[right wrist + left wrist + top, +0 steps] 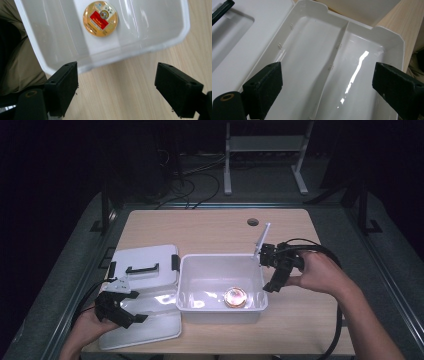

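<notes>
We read the work as unpacking or repacking a white storage box [220, 307] that stands near the table's [210, 227] front edge, about midway between its left and right edges. Its lid [145, 257], with a dark handle, lies flat toward the left edge, and a clear divided tray [155, 320] rests at the front-left corner, so the opening-up looks done. Inside the box lies a round gold tin [235, 297], flat, label up, near the front wall; being round it has no long axis. The box's long axis runs parallel to the front edge, while the tray's central rib seems to run from front to back in the left gripper view. Our left hand-held gripper [117, 307] hovers over the tray with its jaws spread wide, gripping nothing. Our right hand-held gripper [270, 270] sits at the box's right rim, jaws likewise spread and empty. What remains, we judge, is handling the tin or tray.
</notes>
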A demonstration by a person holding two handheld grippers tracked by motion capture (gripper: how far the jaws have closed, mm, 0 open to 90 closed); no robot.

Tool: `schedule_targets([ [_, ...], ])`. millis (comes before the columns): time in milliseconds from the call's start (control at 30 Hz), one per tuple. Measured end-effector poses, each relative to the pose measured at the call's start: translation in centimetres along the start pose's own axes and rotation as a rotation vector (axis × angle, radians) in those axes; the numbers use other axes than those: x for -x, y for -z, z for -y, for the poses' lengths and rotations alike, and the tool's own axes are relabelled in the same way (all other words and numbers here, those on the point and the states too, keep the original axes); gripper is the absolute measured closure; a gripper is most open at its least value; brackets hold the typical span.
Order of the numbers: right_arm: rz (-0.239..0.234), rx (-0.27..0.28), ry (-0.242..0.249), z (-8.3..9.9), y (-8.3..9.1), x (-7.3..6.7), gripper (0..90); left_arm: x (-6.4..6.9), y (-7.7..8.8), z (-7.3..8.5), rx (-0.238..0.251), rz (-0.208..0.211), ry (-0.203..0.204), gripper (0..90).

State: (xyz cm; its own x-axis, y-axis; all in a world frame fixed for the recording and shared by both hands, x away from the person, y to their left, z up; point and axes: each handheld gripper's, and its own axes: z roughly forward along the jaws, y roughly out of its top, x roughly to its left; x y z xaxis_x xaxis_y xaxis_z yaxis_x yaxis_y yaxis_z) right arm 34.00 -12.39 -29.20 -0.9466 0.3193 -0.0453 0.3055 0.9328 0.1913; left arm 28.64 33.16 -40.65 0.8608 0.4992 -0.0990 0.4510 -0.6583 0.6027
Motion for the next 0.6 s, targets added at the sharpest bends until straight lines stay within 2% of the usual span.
schedule_targets([
  [67,0.003,0.006,-0.021,1.0,0.0,0.1,18.1,0.1,0.0,-0.1,0.012,0.005,-0.003,9.0],
  [267,0.0,0.043,-0.083,4.0,-0.5,0.1,18.0,0.2,-0.3,-0.2,-0.007,0.0,-0.012,9.0],
  [600,-0.017,0.073,-0.182,8.5,-2.6,-0.1,18.3,0.3,-0.2,-0.3,0.004,0.004,-0.017,9.1],
])
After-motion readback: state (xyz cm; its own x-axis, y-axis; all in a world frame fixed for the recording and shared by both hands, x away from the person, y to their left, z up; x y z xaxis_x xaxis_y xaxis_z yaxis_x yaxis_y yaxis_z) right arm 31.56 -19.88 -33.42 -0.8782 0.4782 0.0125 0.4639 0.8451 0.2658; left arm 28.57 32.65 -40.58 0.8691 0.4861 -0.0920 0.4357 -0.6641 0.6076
